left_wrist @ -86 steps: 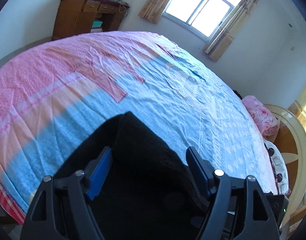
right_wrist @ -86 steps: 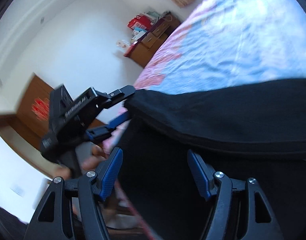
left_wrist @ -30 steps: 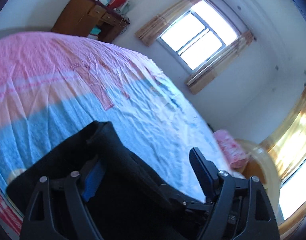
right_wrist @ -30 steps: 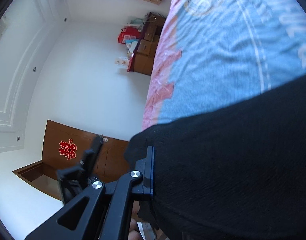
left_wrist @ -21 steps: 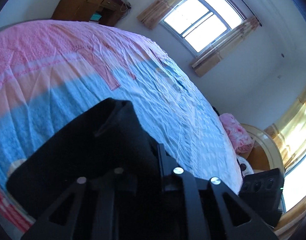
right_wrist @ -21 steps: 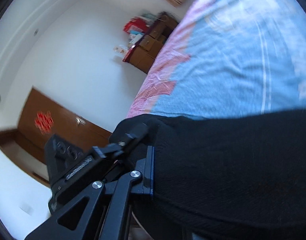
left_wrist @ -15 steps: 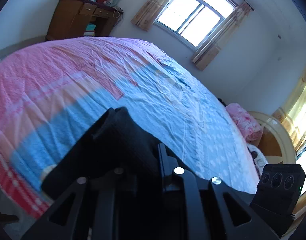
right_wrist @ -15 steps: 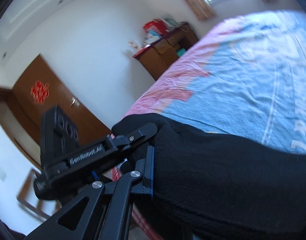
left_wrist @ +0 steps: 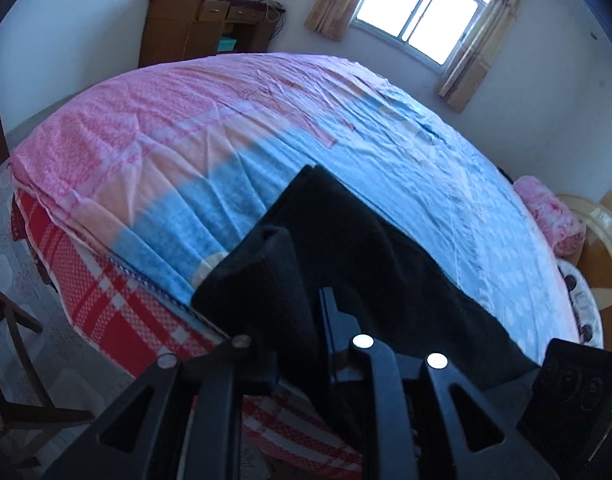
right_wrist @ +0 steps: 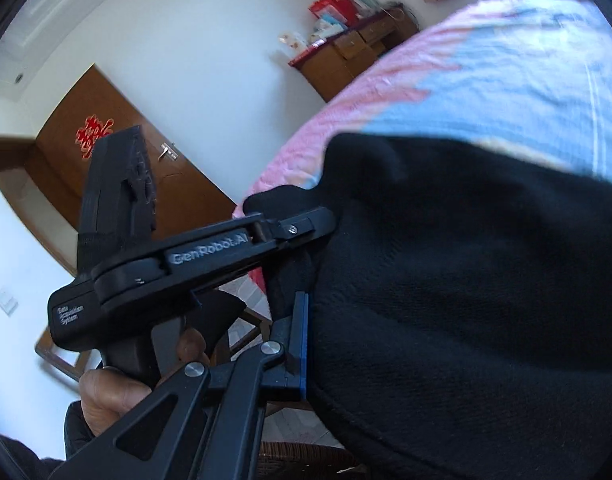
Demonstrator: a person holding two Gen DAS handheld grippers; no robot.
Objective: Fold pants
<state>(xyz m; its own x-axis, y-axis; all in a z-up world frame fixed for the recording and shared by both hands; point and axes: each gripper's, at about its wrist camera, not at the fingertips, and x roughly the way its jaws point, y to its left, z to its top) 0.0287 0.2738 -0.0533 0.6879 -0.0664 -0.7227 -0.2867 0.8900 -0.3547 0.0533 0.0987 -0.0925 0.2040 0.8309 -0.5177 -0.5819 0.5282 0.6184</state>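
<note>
The black pants (left_wrist: 345,248) lie over the near edge of the bed and stretch away to the right. My left gripper (left_wrist: 309,320) is shut on a bunched end of the pants, lifted at the bed's edge. In the right wrist view the pants (right_wrist: 465,280) fill the right half. My right gripper (right_wrist: 306,344) is shut on the pants; only its left finger with the blue pad shows, the other is hidden by cloth. The left gripper (right_wrist: 306,228) shows there too, clamped on the same end of the fabric just above mine.
The bed (left_wrist: 226,120) has a pink and blue sheet with a red checked blanket hanging at its near side. A wooden desk (left_wrist: 202,28) stands by the far wall, a window (left_wrist: 421,12) beyond. A pink pillow (left_wrist: 549,216) lies at the right. A wooden door (right_wrist: 118,152) is behind.
Both grippers were open around the pants, then closed on the fabric. They have since pulled back from the bed, lifting the pants' end; the bed's near edge and floor now show.
</note>
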